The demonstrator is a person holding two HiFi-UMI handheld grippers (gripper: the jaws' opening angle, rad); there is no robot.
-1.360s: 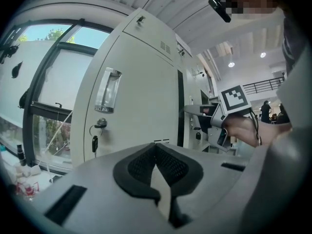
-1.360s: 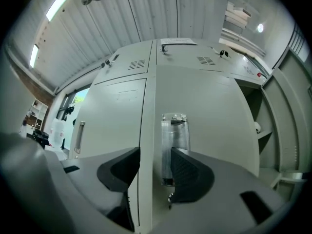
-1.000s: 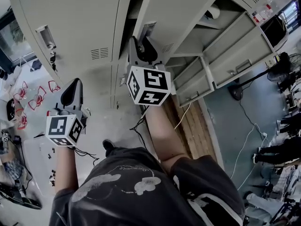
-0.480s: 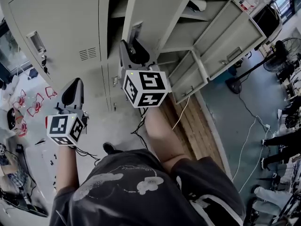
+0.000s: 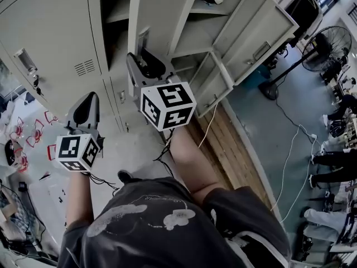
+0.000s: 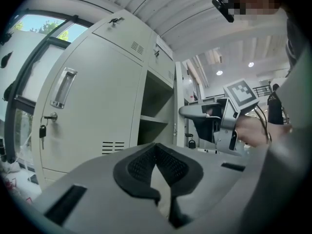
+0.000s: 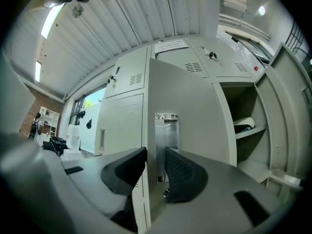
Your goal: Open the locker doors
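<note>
the right gripper (image 5: 142,60) has its fingers clenched on the free edge of the half-open locker door (image 5: 162,15), which stands at 12 o'clock in the head view. in the right gripper view one finger lies against the door's outer face and the other against the inner face, just under the latch plate (image 7: 166,130). the left gripper (image 5: 83,109) hangs free at 9 o'clock, its fingers clenched together on nothing, and it points toward the closed locker door (image 6: 92,106). that door sits at 10 o'clock in the head view, well apart from the gripper, with a recessed handle (image 6: 62,87) and a key (image 6: 43,130) hanging below it. more lockers with open doors (image 5: 245,21) stand at 1 to 2 o'clock.

the held door looks like thin painted sheet steel: stiff, light to swing, smooth and likely slippery under the pads. the edge by the latch plate is probably the best hold, being far from the hinge and stiffened there. the pull should follow the hinge arc, since a straight tug could slide the fingers off the edge. the closed door offers only its recessed handle, and it may be locked.
</note>
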